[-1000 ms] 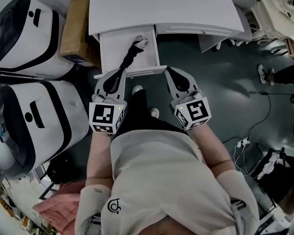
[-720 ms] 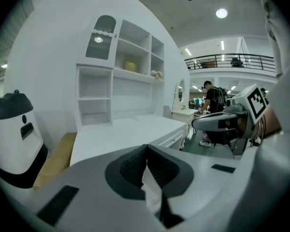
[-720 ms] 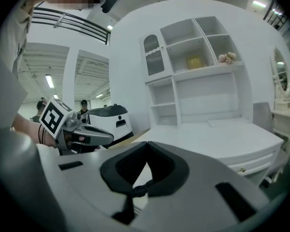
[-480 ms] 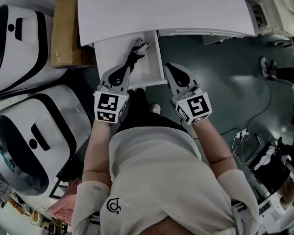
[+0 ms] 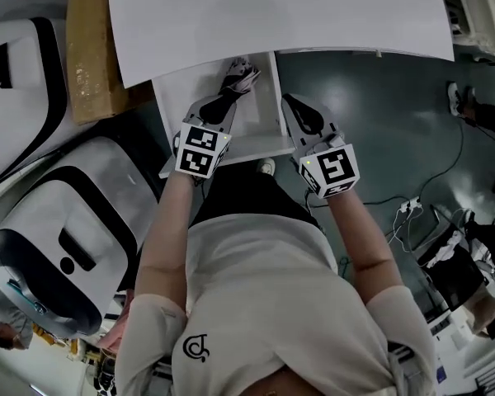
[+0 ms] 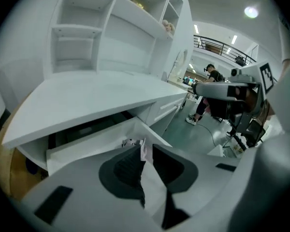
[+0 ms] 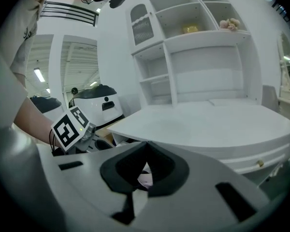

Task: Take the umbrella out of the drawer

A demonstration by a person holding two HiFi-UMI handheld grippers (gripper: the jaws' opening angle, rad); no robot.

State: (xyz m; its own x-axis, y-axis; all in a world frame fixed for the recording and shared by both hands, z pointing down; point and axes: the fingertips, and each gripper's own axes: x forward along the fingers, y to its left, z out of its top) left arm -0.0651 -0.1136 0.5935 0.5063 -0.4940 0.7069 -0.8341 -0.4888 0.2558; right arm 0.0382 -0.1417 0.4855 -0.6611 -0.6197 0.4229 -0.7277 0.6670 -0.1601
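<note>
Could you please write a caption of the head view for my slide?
Left hand-held gripper, jaws just opening with nothing between them, reaches over the umbrella in the open drawer.

round logo [image 5: 193,349] on shirt [image 5: 264,304]; no legible words

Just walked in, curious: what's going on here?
A person holding a gripper in each hand is after the umbrella in the open drawer of the desk. The left gripper is over it, its jaws have just been opening, nothing gripped yet. The right gripper hangs shut beside the drawer.
</note>
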